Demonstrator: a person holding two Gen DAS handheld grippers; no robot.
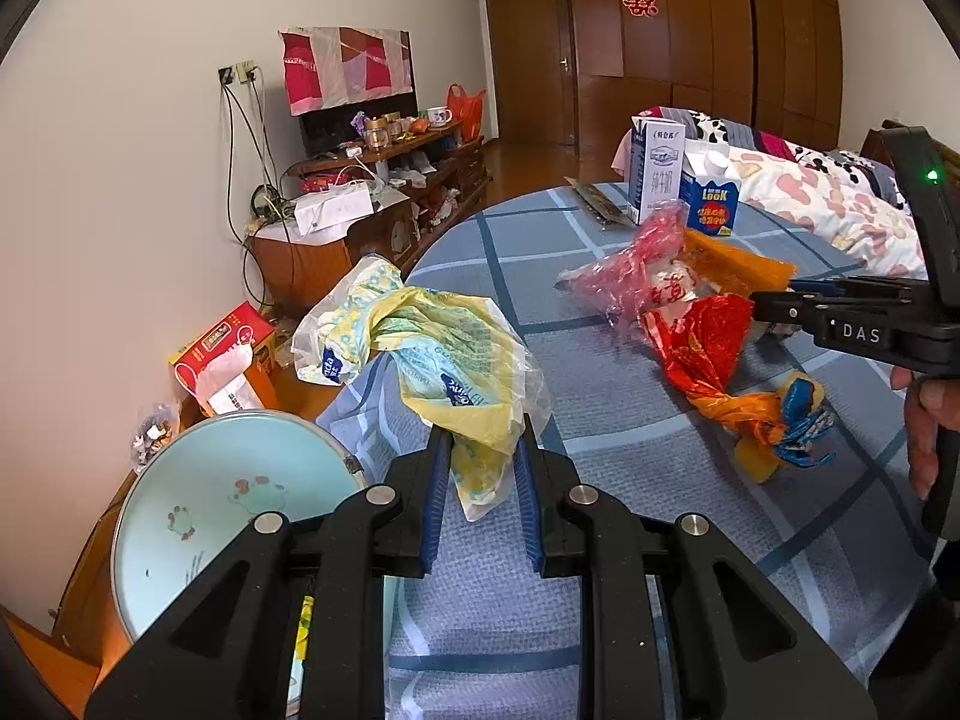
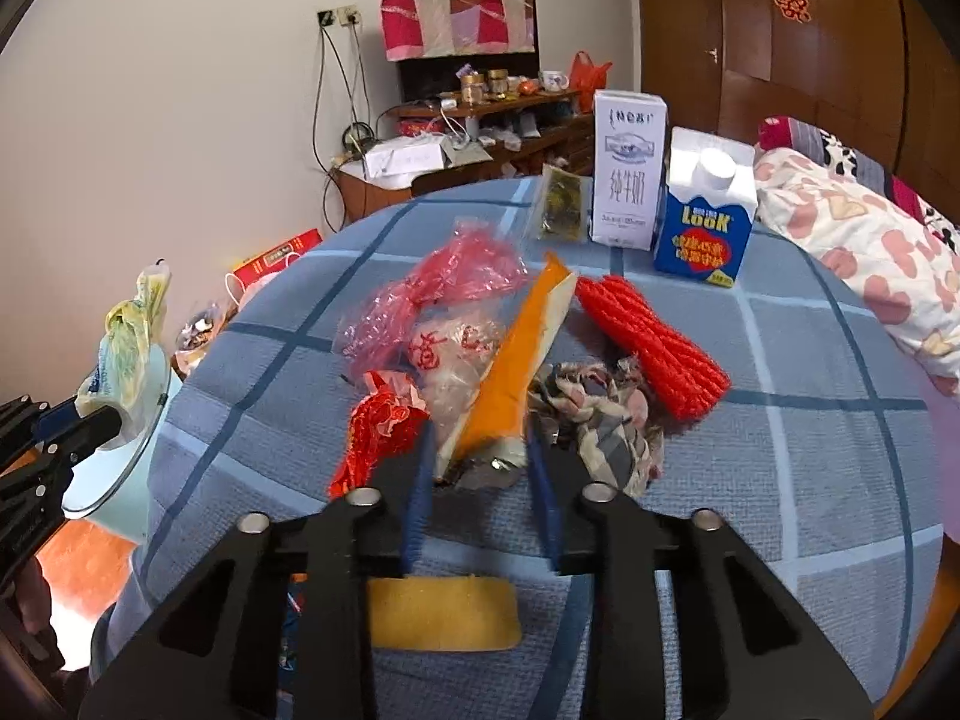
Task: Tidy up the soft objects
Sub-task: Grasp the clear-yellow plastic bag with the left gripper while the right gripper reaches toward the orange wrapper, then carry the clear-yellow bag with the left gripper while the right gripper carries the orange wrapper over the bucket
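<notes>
My left gripper [image 1: 483, 441] is shut on a crumpled yellow-and-white plastic bag [image 1: 444, 348], held at the bed's left edge beside a pale blue basin [image 1: 210, 510]. The right wrist view shows that bag [image 2: 129, 348] hanging above the basin [image 2: 120, 480]. My right gripper [image 2: 480, 441] is shut on the lower end of an orange-and-white bag [image 2: 522, 354] lying on the blue checked bedsheet [image 2: 810, 420]. A red foil bag [image 2: 378, 426], a pink plastic bag [image 2: 462, 270] and checked cloth strips [image 2: 600, 414] crowd around it. In the left wrist view the right gripper [image 1: 765, 306] meets the red bag [image 1: 702, 342].
A red rope bundle [image 2: 654, 348], a white milk carton [image 2: 627, 168] and a blue carton [image 2: 705, 222] sit further back on the bed. A yellow sponge [image 2: 444, 612] lies under my right gripper. A flowered quilt [image 2: 852, 240] lies on the right, and a cluttered wooden cabinet [image 1: 384, 192] stands by the wall.
</notes>
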